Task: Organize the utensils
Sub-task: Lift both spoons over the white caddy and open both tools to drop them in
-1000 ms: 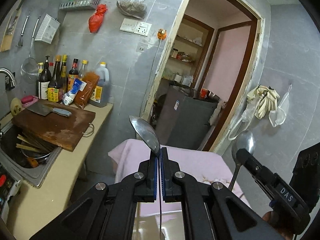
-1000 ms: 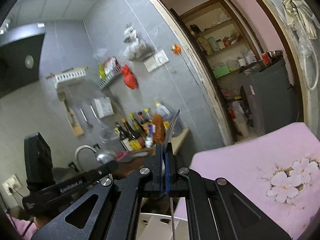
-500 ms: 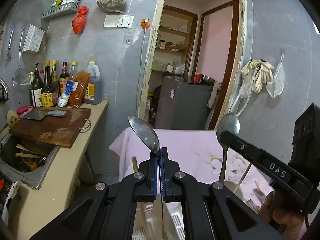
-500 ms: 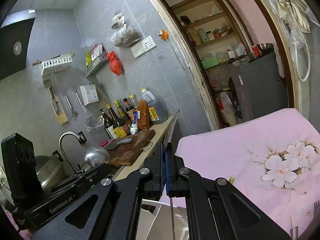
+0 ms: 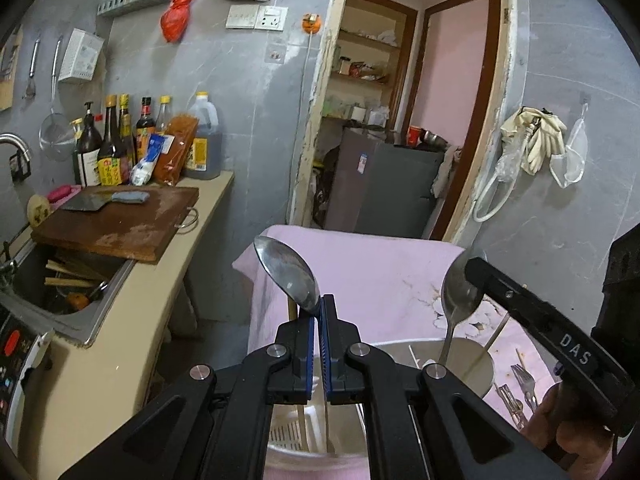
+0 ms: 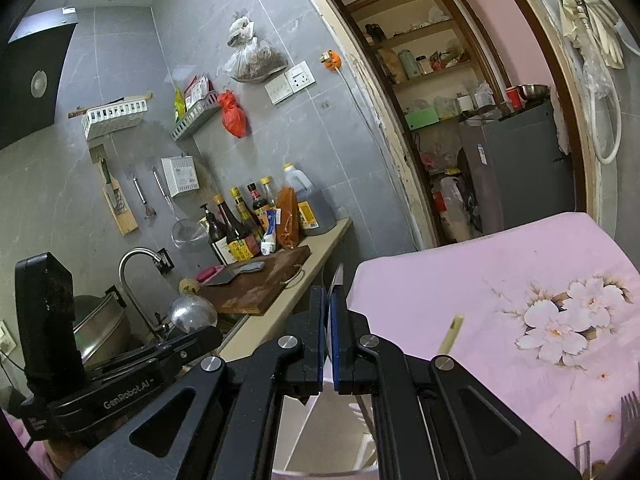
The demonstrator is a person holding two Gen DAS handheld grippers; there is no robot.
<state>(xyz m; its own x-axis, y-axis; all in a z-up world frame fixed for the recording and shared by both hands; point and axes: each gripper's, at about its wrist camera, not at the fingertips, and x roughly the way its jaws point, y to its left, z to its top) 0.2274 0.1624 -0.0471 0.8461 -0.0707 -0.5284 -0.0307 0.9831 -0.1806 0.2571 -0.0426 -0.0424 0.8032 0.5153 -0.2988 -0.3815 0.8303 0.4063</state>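
left gripper [image 5: 322,312] sunk and tipped downward with its spoon [image 5: 287,276] | right gripper [image 6: 329,312] lowered with its spoon [image 5: 460,292] | steel bowl [image 5: 472,360] and white basket [image 5: 288,432] now in view under both | forks [image 5: 522,380] on pink cloth [image 5: 372,276] now visible at right

shiny steel spoon [image 5: 289,276]: polished metal | pink floral tablecloth [image 6: 500,280]: soft matt cloth | brown wooden chopping board [image 5: 116,224]: worn, rough | grey wall tiles [image 6: 168,80]: smooth, satin
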